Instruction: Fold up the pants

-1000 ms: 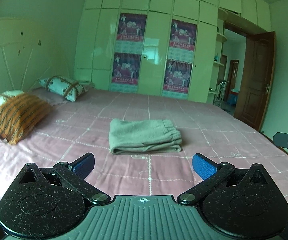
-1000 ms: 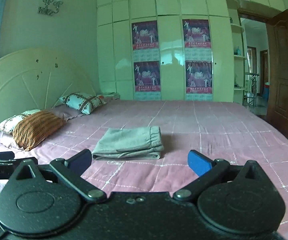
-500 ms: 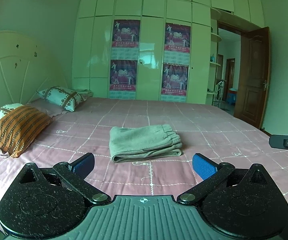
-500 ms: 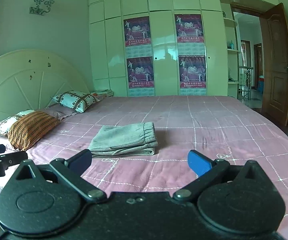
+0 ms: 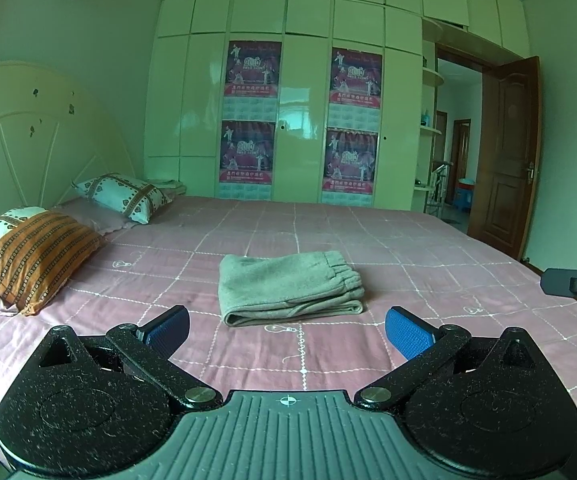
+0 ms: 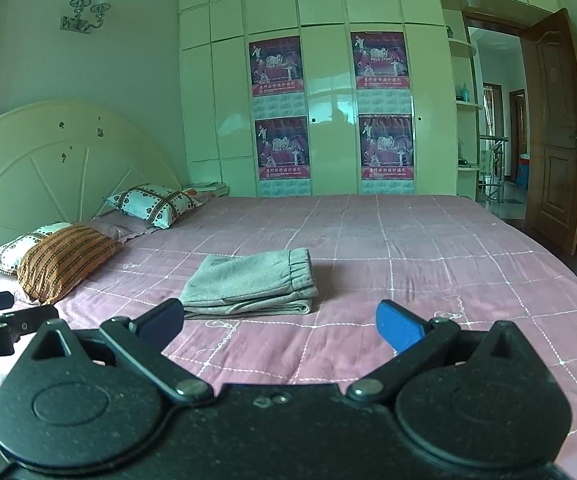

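Grey pants [image 5: 286, 286] lie folded in a compact rectangle on the pink checked bedspread [image 5: 408, 264], waistband to the right. They also show in the right wrist view [image 6: 250, 284]. My left gripper [image 5: 286, 330] is open and empty, held back from the pants near the bed's front edge. My right gripper [image 6: 278, 322] is open and empty too, a little back from the pants. The right gripper's tip shows at the right edge of the left wrist view [image 5: 574, 284]; the left gripper shows at the left edge of the right wrist view [image 6: 4, 316].
Pillows lie at the left by the cream headboard [image 5: 28, 136]: an orange striped one [image 5: 38, 256] and a patterned white one [image 5: 122, 196]. White wardrobes with posters [image 5: 300, 120] stand behind the bed. A brown door [image 5: 506, 156] is open at the right.
Both grippers have drawn back and tilted up from the folded pants, so more of the wall and wardrobe shows. The pants have not moved. Both grippers stay open.
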Motion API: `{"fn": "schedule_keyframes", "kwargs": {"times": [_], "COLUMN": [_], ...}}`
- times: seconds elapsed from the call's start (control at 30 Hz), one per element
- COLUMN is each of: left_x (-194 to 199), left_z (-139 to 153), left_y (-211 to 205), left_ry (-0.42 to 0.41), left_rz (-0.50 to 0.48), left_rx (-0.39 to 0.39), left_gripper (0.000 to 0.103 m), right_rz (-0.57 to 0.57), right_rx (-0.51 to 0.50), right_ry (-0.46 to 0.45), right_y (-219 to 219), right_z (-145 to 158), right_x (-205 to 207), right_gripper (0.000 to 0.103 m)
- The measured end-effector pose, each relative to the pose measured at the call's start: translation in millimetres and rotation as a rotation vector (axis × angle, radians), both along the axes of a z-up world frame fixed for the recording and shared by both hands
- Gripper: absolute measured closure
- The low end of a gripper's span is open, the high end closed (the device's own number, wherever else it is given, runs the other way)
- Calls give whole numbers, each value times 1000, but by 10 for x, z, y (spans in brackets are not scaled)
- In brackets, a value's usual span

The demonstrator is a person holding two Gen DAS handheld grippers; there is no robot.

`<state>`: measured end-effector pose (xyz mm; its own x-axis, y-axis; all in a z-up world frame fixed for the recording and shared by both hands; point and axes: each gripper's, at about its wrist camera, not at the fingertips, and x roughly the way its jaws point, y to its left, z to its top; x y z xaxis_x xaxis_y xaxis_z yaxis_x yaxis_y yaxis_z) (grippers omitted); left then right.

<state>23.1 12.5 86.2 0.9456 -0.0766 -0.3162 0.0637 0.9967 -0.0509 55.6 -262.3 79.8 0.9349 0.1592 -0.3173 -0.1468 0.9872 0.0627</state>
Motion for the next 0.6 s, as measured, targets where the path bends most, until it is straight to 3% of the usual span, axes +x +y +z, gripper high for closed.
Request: {"fn": "schedule_keyframes", "kwargs": {"times": [0.6], "left_x": [0], "left_z": [-3], "left_y": [6], "left_ry": [4], "left_rz": [-5], "left_rx": [-9], "left_gripper": [0], "right_rz": [2], "right_rx": [5], "right_ry": [2], "right_y": [-26], "right_z": [42], "right_x": [-10], "right_gripper": [6]}}
